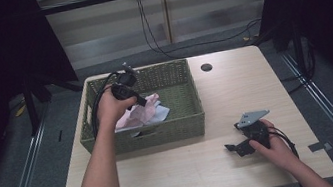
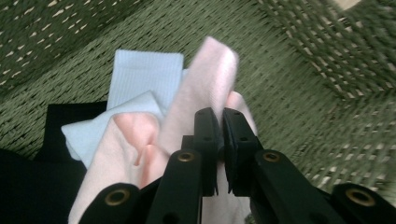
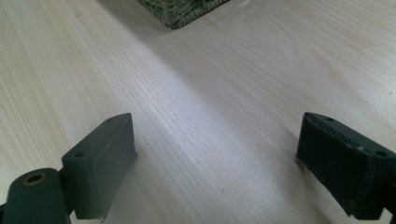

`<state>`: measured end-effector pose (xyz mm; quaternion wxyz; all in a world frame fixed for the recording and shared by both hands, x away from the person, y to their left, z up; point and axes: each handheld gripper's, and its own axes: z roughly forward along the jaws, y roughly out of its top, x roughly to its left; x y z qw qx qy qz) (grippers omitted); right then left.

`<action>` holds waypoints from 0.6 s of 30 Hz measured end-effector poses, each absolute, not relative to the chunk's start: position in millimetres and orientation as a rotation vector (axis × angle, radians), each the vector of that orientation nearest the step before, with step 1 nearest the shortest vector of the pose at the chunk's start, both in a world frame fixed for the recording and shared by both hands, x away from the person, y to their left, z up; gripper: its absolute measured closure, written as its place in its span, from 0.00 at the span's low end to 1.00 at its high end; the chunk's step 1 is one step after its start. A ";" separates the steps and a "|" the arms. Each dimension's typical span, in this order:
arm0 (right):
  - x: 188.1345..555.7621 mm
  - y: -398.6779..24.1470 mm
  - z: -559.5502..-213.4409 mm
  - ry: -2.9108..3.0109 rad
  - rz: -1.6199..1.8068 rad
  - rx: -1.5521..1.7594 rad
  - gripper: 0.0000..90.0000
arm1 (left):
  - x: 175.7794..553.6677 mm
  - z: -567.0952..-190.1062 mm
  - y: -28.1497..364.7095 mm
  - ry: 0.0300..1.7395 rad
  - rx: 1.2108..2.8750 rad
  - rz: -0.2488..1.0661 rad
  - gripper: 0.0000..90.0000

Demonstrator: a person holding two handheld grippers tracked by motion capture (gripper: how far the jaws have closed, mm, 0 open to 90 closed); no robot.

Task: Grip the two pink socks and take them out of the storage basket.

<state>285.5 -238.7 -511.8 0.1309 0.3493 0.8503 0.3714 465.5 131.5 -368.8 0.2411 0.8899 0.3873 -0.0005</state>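
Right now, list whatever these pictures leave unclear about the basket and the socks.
- Dark garment, left gripper view: cut off by the frame edge and covered by the light blue sock; its kind is unclear.
- Pink sock, same view: lower part hidden behind the left gripper.
- Basket, right gripper view: just a corner, cut by the top edge.

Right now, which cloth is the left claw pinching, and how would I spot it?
Find the green woven basket on the table's left half. Inside lies a small heap of cloths. The left gripper is shut on the pale pink cloth, beside a light blue cloth and a black one.
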 end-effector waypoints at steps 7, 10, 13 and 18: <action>285.5 -238.7 -511.9 2.469 1.079 1.014 0.12 | 461.6 -353.6 129.1 1.057 2.402 -0.051 0.94; 285.5 -238.7 -511.8 2.469 1.078 1.014 0.12 | 459.3 -348.9 129.0 1.051 2.398 -0.070 0.94; 285.5 -238.8 -511.8 2.469 1.078 1.014 0.12 | 457.1 -345.1 128.4 1.040 2.407 -0.088 0.94; 285.4 -238.7 -511.7 2.470 1.078 1.018 0.12 | 453.9 -336.8 131.0 1.040 2.390 -0.111 0.94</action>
